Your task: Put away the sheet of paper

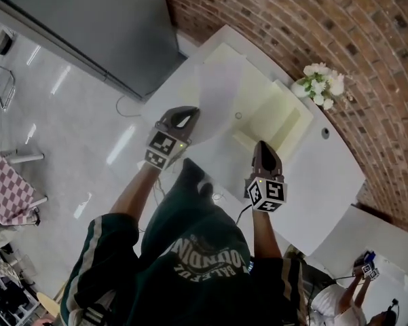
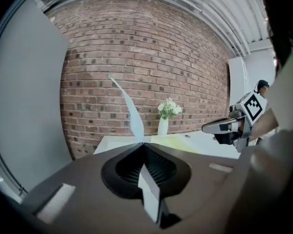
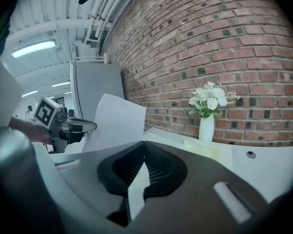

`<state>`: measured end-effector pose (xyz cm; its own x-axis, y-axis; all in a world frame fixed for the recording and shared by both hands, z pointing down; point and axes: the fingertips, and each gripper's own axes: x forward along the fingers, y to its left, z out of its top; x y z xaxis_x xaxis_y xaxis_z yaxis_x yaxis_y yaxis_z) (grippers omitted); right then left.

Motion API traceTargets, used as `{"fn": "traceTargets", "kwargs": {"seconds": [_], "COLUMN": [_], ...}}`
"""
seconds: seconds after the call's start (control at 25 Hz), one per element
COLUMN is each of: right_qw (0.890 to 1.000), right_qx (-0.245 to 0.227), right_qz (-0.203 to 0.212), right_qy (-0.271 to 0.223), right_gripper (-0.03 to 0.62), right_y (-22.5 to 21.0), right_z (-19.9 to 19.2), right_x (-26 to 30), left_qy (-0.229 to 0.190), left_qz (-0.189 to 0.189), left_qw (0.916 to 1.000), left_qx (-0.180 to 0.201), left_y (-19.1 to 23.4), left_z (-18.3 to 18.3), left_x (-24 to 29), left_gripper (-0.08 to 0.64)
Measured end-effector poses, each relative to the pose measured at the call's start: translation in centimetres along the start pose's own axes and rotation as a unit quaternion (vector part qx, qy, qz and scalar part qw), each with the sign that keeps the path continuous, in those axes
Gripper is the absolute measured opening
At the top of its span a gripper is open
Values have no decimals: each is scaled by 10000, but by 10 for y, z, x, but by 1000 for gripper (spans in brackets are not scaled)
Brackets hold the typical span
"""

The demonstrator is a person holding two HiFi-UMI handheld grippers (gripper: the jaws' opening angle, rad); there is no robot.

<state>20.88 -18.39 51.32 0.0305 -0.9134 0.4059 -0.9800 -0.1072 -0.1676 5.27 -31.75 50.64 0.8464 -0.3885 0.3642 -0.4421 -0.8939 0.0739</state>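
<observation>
The white sheet of paper (image 1: 217, 97) stands upright above the white table (image 1: 326, 175), pinched at its lower corner by my left gripper (image 1: 189, 119). In the left gripper view the paper (image 2: 132, 115) shows edge-on, rising from the shut jaw tips of that gripper (image 2: 143, 143). My right gripper (image 1: 263, 146) hovers to the right of the sheet and apart from it, its jaws shut on nothing (image 3: 145, 143). From the right gripper view, the paper (image 3: 116, 123) hangs at the left gripper (image 3: 83, 126). A pale yellow paper tray (image 1: 275, 117) lies on the table behind the sheet.
A white vase of flowers (image 1: 319, 85) stands at the table's far edge by the brick wall (image 1: 312, 19). A grey panel (image 1: 102, 26) stands to the left. A small round hole (image 1: 325, 133) sits in the tabletop at right. Another person (image 1: 339, 301) is at the lower right.
</observation>
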Motion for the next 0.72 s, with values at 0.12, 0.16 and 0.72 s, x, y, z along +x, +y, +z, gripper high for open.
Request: {"fn": "traceTargets", "kwargs": {"seconds": [0.12,0.16,0.72], "right_qw": [9999,9999,9966], "right_qx": [49,80,319], "right_qz": [-76,-100,-592], "right_qy": [63,95,477], "right_gripper": [0,0,0], "right_y": [-5,-5,-36], "right_z": [1,-1,-9], "right_x": [18,23,74], "left_qy": [54,82,376], "left_qz": [-221,-298,-1404], "left_qw": [9997,9995,9882], "left_qx": [47,51,-481], "left_y": [11,14,50], "left_z": [2,2,-6], "left_x": [20,26,112], "left_gripper": [11,11,11]}}
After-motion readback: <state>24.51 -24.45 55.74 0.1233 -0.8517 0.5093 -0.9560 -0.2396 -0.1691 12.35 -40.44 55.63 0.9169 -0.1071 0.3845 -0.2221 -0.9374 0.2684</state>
